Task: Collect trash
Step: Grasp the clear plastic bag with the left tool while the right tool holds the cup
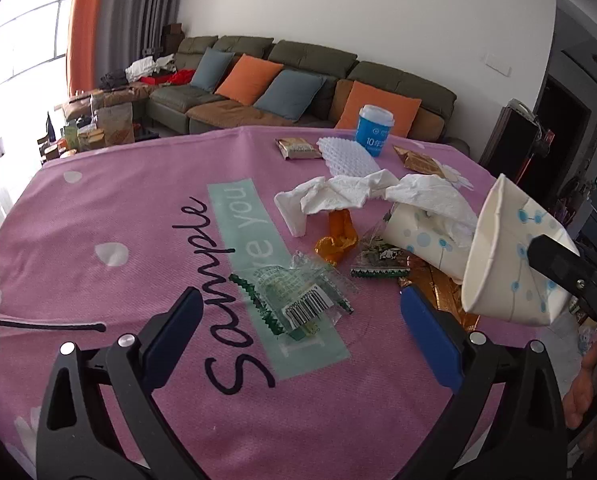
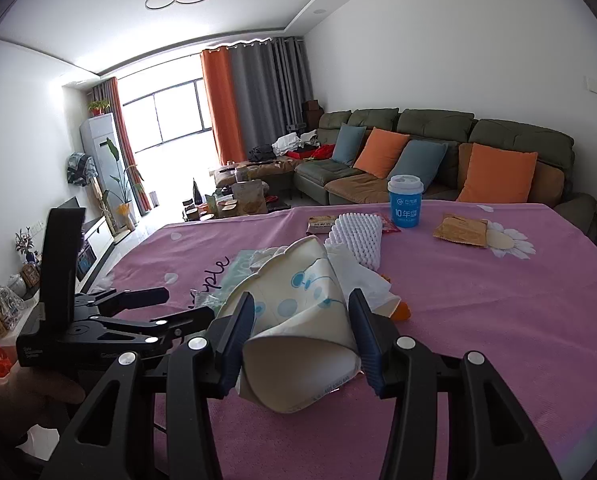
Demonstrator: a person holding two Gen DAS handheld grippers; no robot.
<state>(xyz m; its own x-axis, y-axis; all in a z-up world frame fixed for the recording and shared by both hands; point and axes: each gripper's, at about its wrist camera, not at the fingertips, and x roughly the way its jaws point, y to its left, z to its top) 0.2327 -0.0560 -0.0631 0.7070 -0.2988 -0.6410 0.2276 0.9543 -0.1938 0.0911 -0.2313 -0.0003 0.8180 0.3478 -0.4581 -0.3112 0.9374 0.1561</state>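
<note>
Our right claw grips a squashed paper cup; the left claw, spread wide at lower centre, should close on the clear wrapper.

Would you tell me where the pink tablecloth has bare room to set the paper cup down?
Free: the near-left cloth around the "Sample" lettering, and the right side below the brown packet. Crowded: around the tissues and wrappers.

A table under a pink cloth printed with daisies filled the frame. At centre lay crumpled tissues, a clear wrapper and an orange wrapper. Toward the upper right stood a blue cup, beside white foam netting and brown packets.
</note>
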